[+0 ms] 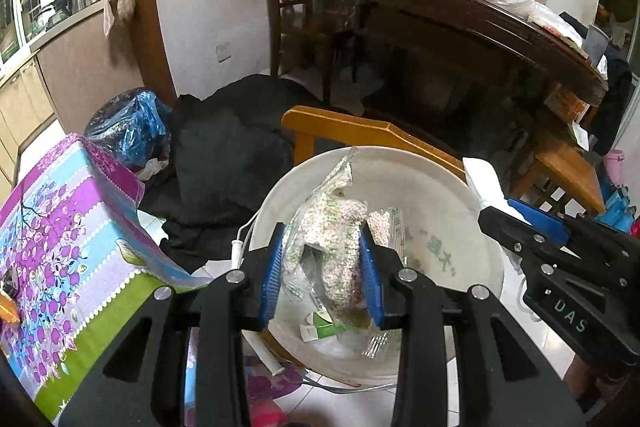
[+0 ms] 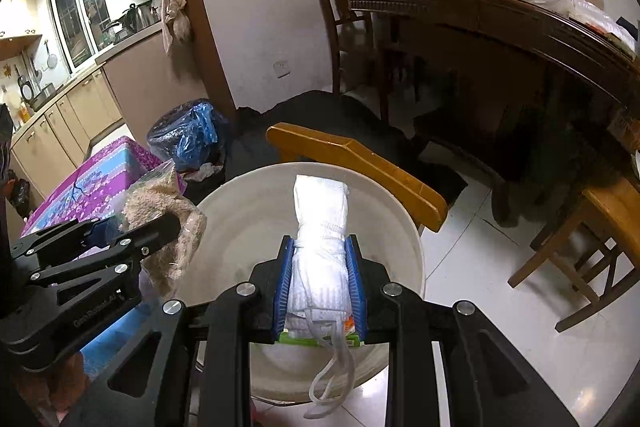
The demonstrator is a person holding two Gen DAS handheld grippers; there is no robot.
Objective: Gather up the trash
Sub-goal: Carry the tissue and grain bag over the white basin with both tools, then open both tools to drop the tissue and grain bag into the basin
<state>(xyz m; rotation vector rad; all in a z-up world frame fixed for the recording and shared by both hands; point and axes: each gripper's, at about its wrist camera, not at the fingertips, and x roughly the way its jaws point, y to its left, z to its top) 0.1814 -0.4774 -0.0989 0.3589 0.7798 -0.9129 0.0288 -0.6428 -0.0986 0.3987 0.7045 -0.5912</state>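
Observation:
My left gripper [image 1: 322,263] is shut on a crumpled clear plastic bag of pale grains [image 1: 340,227], held over a large white basin [image 1: 452,195]. The basin holds a small green-and-white carton [image 1: 320,329] and clear wrappers. My right gripper [image 2: 320,279] is shut on a folded white face mask [image 2: 320,219], its ear loops [image 2: 332,379] dangling, over the same basin [image 2: 248,211]. The left gripper shows in the right wrist view [image 2: 132,227] with its bag [image 2: 168,211]; the right gripper shows in the left wrist view [image 1: 504,223].
A yellow wooden chair back [image 1: 360,135] [image 2: 360,155] stands just behind the basin. A table with a purple floral cloth [image 1: 60,227] is at the left. A bin with a blue liner [image 1: 132,131] [image 2: 188,135] and black cloth [image 1: 232,147] lie beyond. A dark dining table [image 1: 480,19] stands far right.

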